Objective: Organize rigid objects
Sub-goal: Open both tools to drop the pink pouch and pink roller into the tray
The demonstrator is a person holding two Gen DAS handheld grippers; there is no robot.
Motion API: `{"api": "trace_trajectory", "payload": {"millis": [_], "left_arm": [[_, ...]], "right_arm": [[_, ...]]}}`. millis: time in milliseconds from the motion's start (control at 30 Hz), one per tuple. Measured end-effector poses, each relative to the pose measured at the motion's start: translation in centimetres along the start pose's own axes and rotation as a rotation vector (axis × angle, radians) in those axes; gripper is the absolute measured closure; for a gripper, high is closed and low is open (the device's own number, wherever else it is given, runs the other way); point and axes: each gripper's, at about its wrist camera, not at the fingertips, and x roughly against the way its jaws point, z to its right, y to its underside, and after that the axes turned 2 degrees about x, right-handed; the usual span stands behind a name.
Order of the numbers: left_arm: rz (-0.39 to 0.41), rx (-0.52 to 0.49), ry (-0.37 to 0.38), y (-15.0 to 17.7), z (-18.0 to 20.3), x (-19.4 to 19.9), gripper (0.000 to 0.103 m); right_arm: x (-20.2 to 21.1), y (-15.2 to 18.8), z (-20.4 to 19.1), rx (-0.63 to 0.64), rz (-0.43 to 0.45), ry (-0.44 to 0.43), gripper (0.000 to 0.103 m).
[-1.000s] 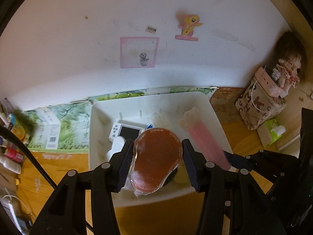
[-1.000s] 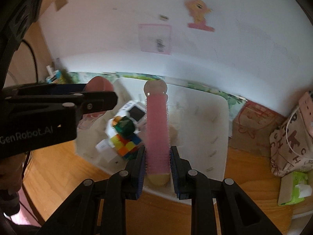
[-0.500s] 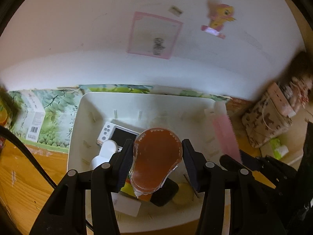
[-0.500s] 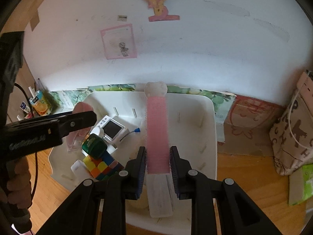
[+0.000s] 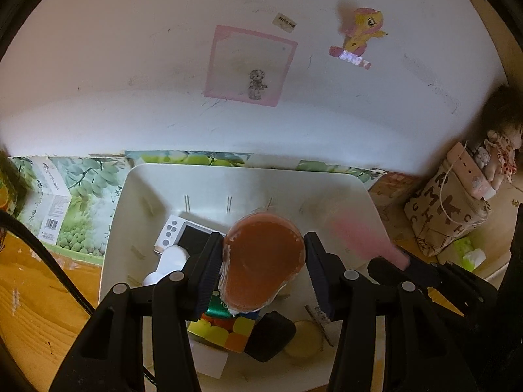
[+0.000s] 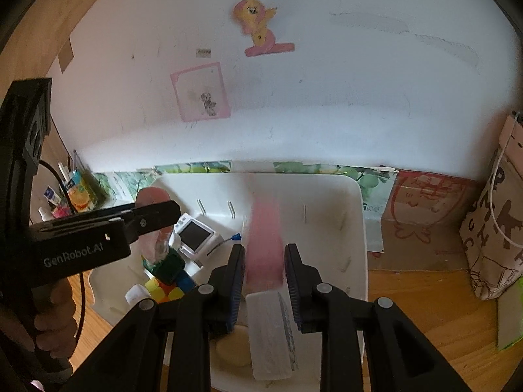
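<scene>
Now we have the left gripper (image 5: 261, 268) clamped on a reddish pack (image 5: 263, 263) above the white bin's (image 5: 137, 196) near left clutter, over the cube (image 5: 225, 330). Our right gripper (image 6: 264, 269) looks slightly parted around the pink comb (image 6: 264, 245), which lies blurred along the bin's middle; contact is unclear.
</scene>
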Motion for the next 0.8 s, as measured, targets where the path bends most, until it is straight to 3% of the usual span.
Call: {"api": "trace_trajectory", "payload": {"millis": [67,167,400,567,700,800], "left_arm": [[0.003,-0.001,-0.007,-0.1,0.2,0.1,0.049],[0.002,-0.006,-0.022,-0.2,0.4,0.6,0.041],[0.021,-0.038,-0.024,-0.6,0.7,3.0,0.021],[0.028,-0.005,-0.017,0.1,0.2,5.5,0.02],[0.065,0.021,-0.002,1.0,-0.2,8.7,0.015],[0.098,0.026,0.01,1.9,-0.4,11.4,0.013]], "right_arm": [[0.3,0.0,0.1,-0.01,0.019,-0.019,0.076],[0.9,0.1,0.3,-0.032,0.033,-0.052,0.053],[2.6,0.0,0.2,-0.104,0.079,-0.073,0.027],[4.5,-0.4,-0.4,-0.138,0.08,-0.1,0.022],[7.2,-0.5,-2.0,-0.1,0.105,-0.078,0.021],[10.0,-0.2,-3.3,-0.086,0.14,-0.058,0.016]]}}
